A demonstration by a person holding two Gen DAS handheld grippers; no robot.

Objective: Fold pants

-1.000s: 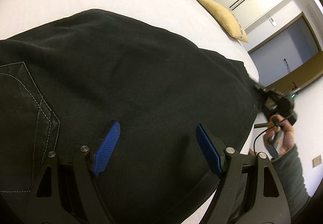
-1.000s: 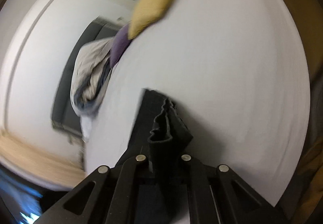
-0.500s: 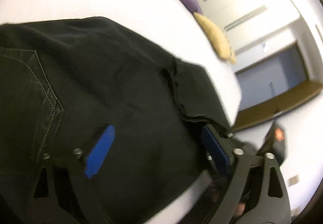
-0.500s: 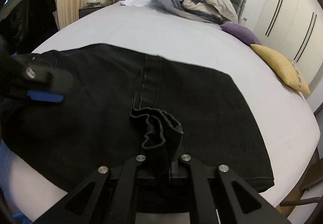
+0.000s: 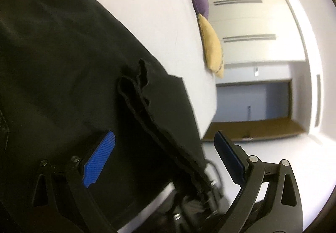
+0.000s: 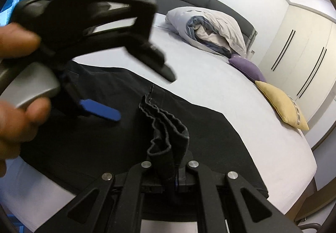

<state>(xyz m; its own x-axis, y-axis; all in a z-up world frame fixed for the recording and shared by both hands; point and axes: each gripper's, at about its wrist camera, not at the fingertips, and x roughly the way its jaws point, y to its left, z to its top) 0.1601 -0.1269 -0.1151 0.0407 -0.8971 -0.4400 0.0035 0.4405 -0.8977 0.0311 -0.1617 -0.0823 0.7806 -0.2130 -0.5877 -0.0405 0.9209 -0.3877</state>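
Your right gripper (image 6: 168, 172) is clamped on a bunched hem of the pants (image 6: 117, 134) — the crinkled cloth stands up just ahead of its closed fingers, and the rest of the black fabric spreads flat on the bed (image 6: 241, 103) beyond and to either side. Your left gripper (image 5: 163, 159) hangs over the same fabric with its blue pads (image 5: 98, 161) spread wide, holding nothing; the pinched ridge runs between them, nearer the right-hand pad.

To do this fold well, carry the held hem across in a low arc, keeping the cloth taut so the layers under it don't drag or wrinkle. I'd use the open left gripper to pin the flat part near the crease line while the right lays its end down, and let go only once the edges line up.

Hard to read: the left view is motion-blurred at the bottom, so where the ridge ends near the right gripper is unclear. The waistband lies outside both views, and the left hand (image 6: 14, 107) blocks the fabric's near-left corner.
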